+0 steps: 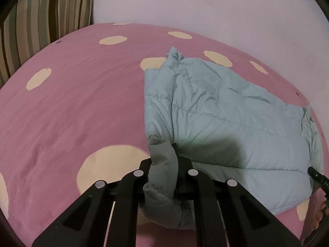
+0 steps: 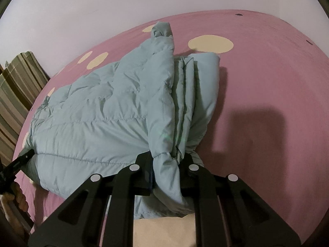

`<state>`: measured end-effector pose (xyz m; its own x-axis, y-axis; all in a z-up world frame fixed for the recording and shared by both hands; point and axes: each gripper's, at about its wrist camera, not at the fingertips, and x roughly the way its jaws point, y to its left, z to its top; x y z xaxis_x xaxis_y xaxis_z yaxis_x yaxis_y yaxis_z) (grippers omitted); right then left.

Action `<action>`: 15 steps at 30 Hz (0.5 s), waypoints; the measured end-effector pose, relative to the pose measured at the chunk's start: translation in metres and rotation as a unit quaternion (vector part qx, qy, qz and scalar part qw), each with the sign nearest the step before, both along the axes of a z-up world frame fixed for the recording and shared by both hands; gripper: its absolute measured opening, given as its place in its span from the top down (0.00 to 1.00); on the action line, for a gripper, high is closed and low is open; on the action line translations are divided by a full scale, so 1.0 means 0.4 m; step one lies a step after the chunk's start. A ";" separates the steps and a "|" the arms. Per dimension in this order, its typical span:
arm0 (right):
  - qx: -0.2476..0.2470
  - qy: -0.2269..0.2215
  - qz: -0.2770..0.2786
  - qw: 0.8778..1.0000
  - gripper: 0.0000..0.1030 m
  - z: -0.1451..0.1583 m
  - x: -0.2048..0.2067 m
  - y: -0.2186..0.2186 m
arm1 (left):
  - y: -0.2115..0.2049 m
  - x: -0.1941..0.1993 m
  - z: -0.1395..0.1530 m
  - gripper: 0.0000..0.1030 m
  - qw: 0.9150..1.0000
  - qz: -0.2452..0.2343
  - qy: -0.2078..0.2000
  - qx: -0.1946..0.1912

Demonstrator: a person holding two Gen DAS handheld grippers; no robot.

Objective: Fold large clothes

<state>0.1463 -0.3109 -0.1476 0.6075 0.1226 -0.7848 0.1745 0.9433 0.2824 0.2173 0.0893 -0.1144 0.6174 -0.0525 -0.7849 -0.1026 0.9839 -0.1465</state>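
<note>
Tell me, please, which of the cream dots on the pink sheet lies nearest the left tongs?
The big cream dot just left of the left tongs, which grip the blue jacket. It reaches their tips; the other dots lie farther up the pink sheet.

Before you lies a bed [image 1: 61, 113] under a pink sheet [image 2: 267, 82] printed with large cream dots [image 2: 210, 44]. A plain pale wall [image 1: 205, 4] rises directly behind its far edge. At your left, a cushion [image 1: 51, 10] striped in grey-green, cream and dark brown stands upright against that wall. Light from behind you casts soft, dark shadows [image 2: 257, 127] across the sheet.
</note>
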 end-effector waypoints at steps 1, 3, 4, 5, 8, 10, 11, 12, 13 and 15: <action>0.000 -0.001 0.001 1.000 0.87 0.000 -0.005 0.003 | 0.002 -0.001 0.000 0.90 1.000 0.001 0.001 0.000; 0.002 -0.001 0.004 1.000 0.87 0.002 -0.015 0.007 | 0.005 -0.007 0.001 0.90 1.000 0.004 0.001 0.000; 0.003 -0.001 0.006 1.000 0.87 0.003 -0.021 0.008 | 0.006 -0.010 0.000 0.90 1.000 0.006 0.001 -0.001; 0.004 -0.002 0.006 1.000 0.87 0.004 -0.024 0.008 | 0.007 -0.013 0.000 0.90 1.000 0.006 0.003 -0.001; 0.007 -0.002 0.006 1.000 0.87 0.006 -0.031 0.010 | 0.003 -0.017 0.002 0.90 1.000 0.007 0.003 0.001; 0.008 -0.002 0.006 1.000 0.87 0.007 -0.036 0.010 | 0.000 -0.016 0.003 0.90 1.000 0.009 0.003 0.003; 0.008 -0.002 0.006 1.000 0.87 0.007 -0.035 0.010 | 0.000 -0.018 0.004 0.90 1.000 0.010 0.004 0.004; 0.008 -0.002 0.007 1.000 0.87 0.007 -0.037 0.010 | 0.000 -0.021 0.003 0.90 1.000 0.010 0.004 0.004; 0.008 -0.002 0.007 1.000 0.87 0.008 -0.039 0.010 | 0.000 -0.023 0.004 0.90 1.000 0.011 0.004 0.004; 0.009 -0.002 0.008 1.000 0.87 0.008 -0.038 0.009 | 0.001 -0.025 0.005 0.90 1.000 0.011 0.004 0.004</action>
<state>0.1311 -0.3073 -0.1443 0.6082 0.1462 -0.7802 0.1581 0.9409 0.2995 0.2072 0.0898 -0.1125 0.6117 -0.0329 -0.7904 -0.1260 0.9823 -0.1384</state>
